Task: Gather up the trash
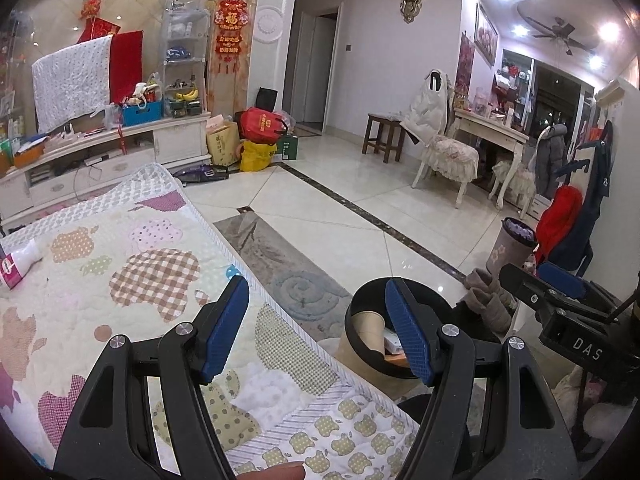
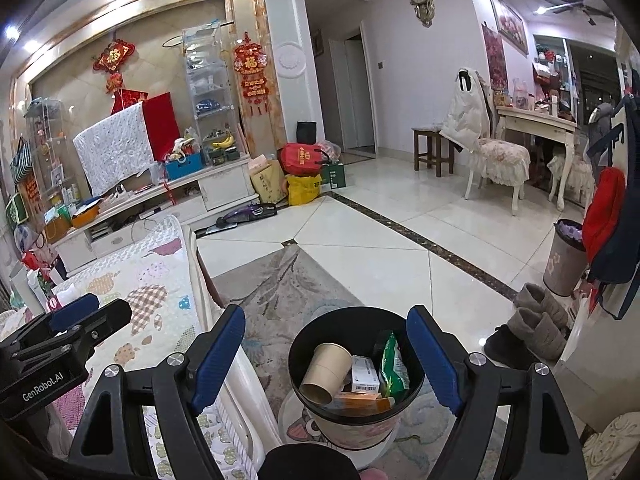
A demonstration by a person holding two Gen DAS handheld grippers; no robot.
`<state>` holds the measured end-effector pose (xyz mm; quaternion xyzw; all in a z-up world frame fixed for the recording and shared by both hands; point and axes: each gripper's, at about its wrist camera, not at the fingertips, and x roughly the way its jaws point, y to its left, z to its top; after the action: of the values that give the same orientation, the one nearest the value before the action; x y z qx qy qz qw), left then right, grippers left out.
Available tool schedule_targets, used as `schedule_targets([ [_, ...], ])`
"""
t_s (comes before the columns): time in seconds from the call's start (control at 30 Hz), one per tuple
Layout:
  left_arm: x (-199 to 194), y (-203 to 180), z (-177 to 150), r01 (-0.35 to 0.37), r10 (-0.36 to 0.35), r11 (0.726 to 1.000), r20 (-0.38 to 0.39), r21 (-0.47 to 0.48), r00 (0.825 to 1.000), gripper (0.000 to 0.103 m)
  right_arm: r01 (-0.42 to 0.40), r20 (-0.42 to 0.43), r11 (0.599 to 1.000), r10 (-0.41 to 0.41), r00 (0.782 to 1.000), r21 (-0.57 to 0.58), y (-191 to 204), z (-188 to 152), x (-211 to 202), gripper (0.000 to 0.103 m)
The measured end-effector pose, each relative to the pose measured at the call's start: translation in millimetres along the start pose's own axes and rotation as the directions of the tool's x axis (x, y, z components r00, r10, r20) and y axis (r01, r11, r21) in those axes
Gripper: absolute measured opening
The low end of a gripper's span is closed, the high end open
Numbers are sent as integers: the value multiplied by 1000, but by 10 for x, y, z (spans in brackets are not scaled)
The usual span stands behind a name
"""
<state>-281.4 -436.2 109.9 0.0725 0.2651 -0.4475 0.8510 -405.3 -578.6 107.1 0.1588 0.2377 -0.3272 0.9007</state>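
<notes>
A black-rimmed trash bin [image 2: 304, 336] stands on the rug beside the quilt-covered table. It holds a brown paper cup [image 2: 326, 372], a white box [image 2: 365, 374], a green packet [image 2: 394, 366] and an orange wrapper [image 2: 362, 403]. My right gripper [image 2: 326, 356] is open and empty, just above the bin. My left gripper [image 1: 316, 328] is open and empty over the table's edge, with the bin [image 1: 352, 312] to its right. A white and pink tube [image 1: 20, 264] lies on the quilt [image 1: 120, 264] at the far left. The other gripper shows in each view [image 1: 560, 292] [image 2: 76, 320].
A patterned rug [image 2: 280, 280] covers the floor by the table. Grey boots [image 2: 536, 320] and a second bin [image 2: 564, 260] stand at the right. A TV cabinet [image 2: 160, 200] with bags beside it is at the back. A chair [image 2: 496, 152] and desk stand far right.
</notes>
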Motion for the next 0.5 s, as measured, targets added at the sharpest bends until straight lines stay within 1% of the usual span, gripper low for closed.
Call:
schedule_targets([
  [0.23, 8, -1, -14, -3, 3, 1000, -3, 0, 1000, 70, -3, -15, 1000, 3, 1000, -3, 28, -2, 31, 81],
  [0.37, 4, 11, -37, -14, 14, 1000, 12, 5, 1000, 70, -5, -22, 1000, 5, 1000, -7, 45, -17, 42, 81],
  [0.5, 28, 18, -61, -15, 15, 1000, 4, 6, 1000, 70, -7, -25, 1000, 7, 1000, -7, 46, -22, 44, 81],
])
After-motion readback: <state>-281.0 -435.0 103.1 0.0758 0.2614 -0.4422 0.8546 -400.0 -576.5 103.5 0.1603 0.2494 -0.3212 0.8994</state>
